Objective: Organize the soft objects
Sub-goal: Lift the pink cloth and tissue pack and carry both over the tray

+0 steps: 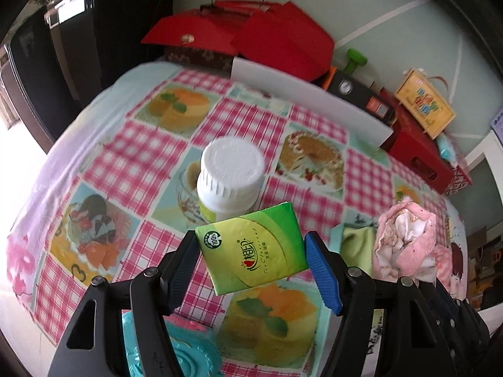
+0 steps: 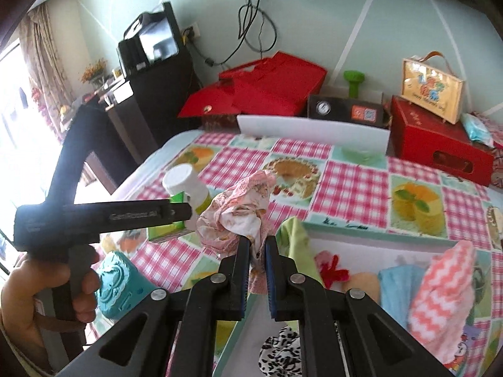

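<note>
Left tongs [image 1: 251, 262] sit spread wide around the green rectangular plastic-wrapped tissue pack [image 1: 251, 249]; pads beside its short edges, contact unclear, and whether the pack hangs or rests on the pink-checked cake-print tabletop [image 1: 132, 144] can't be told. Just behind the pack stands a white-capped plastic bottle [image 1: 231, 176], and nearer the camera than the pack, to its left, a teal embossed plastic item [image 1: 176, 348]. Right of the pack, the crumpled pink-and-white fabric bundle [image 2: 239, 213] is pinched in the right tongs [image 2: 257, 251], jaws nearly closed on its lower fold, held raised. Farther right of the pack lies a white shallow tray with pale green rim [image 2: 371, 237] already holding a lime-green cloth [image 2: 295, 235], light blue cloth [image 2: 399, 286], coral zigzag cloth [image 2: 440, 295] and black-and-white spotted cloth [image 2: 279, 352]. Likely step: drop the bundle in the tray. Do it well: keep the pinch firm, carry clear over the rim, lower onto bare floor, then release. For the pack, squeeze square on the edges, avoid nudging the bottle.
</note>
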### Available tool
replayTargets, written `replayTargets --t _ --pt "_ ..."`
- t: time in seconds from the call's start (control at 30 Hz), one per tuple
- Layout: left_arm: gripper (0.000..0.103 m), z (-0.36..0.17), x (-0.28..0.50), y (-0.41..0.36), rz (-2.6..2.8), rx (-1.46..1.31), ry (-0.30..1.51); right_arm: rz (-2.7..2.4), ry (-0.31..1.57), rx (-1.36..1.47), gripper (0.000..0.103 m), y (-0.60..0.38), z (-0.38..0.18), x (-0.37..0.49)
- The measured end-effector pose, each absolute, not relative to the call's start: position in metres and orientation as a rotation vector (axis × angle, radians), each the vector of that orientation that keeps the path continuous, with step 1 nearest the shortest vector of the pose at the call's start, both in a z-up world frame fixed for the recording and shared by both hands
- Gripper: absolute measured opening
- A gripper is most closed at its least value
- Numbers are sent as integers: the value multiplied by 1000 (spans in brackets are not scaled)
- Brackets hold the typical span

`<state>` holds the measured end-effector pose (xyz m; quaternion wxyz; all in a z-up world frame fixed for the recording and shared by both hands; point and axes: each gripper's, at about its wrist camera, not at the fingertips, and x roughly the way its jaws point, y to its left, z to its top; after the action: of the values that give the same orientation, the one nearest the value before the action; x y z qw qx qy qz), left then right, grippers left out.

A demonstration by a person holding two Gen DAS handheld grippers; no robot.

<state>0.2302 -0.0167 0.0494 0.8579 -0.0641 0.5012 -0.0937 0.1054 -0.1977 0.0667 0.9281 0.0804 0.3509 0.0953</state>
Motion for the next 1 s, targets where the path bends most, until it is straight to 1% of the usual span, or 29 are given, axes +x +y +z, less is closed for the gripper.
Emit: replayTargets --t 0.4,1.0 --pt "69 91 208 -28 -280 -155 927 58 616 206 10 -247 96 80" --pt "69 96 184 -83 -437 -59 921 -154 548 300 10 -323 110 40"
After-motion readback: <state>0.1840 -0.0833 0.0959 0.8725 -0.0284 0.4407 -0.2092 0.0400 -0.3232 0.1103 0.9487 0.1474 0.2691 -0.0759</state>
